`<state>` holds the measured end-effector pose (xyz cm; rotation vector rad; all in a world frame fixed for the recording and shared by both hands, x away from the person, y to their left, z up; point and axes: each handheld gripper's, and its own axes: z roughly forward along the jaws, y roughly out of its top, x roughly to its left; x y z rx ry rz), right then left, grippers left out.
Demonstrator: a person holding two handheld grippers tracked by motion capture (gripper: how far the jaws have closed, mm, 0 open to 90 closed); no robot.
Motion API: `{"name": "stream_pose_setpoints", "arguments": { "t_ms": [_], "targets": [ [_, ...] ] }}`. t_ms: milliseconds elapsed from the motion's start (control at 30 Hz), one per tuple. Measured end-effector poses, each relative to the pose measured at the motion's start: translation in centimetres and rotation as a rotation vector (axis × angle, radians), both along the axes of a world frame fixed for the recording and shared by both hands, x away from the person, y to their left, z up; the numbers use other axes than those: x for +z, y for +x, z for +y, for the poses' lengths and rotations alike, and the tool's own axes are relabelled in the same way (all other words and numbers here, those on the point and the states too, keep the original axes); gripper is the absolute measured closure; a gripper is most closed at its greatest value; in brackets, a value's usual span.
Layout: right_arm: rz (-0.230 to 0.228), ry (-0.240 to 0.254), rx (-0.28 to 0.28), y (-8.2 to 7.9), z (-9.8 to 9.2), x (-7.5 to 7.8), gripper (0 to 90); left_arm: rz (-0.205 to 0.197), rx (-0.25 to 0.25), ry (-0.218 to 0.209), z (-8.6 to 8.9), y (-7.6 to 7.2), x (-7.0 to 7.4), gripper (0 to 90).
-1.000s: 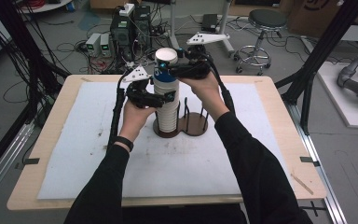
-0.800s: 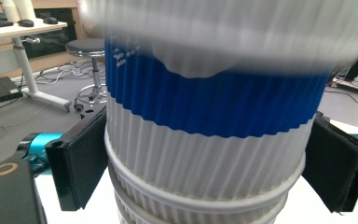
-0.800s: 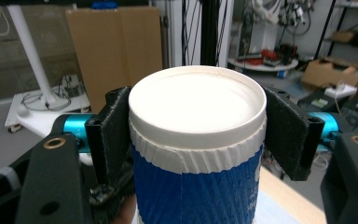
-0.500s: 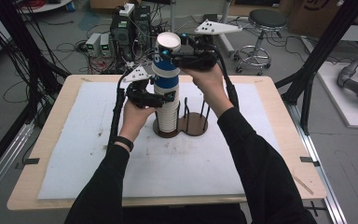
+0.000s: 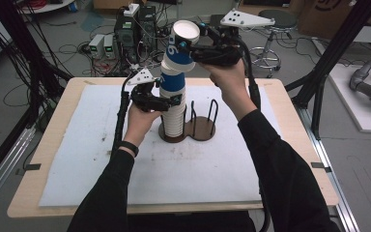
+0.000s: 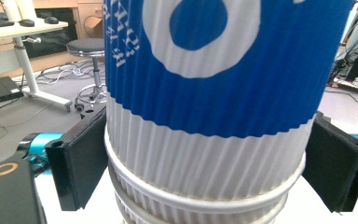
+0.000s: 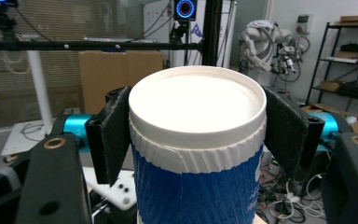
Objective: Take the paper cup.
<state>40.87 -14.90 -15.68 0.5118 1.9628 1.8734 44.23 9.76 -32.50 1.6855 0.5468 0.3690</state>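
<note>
My left gripper (image 5: 166, 100) clamps the stack of cups (image 5: 174, 121) on the brown holder (image 5: 200, 129), steadying it. My right gripper (image 5: 193, 48), pinching the top cup (image 5: 182, 46) under its rim, has risen and tilted since a second ago, so the cup is nearly free.

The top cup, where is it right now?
In the high view the top cup is up in the air, tilted, gripped by the right gripper just above the cup stack, which the left gripper grips.
</note>
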Motion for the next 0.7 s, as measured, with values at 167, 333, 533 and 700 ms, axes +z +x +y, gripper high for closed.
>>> {"name": "stream_pose_setpoints", "arguments": {
  "t_ms": [167,333,533,700],
  "targets": [
    [0.000,-0.026,0.011,-1.0,-1.4,0.0,30.0,-0.004,-0.003,0.007,0.0,0.0,0.0,11.3],
    [0.004,-0.041,0.032,-2.3,-3.0,-0.9,30.0,-0.001,-0.001,0.011,0.0,-0.1,0.1,11.3],
    [0.024,-0.049,0.047,-3.6,-4.7,-2.9,30.0,0.001,0.001,0.012,0.0,-0.1,0.1,11.3],
    [0.041,-0.060,0.060,-4.6,-5.9,-4.7,30.0,0.000,0.001,0.013,0.0,-0.1,0.1,11.3]
  ]
}}
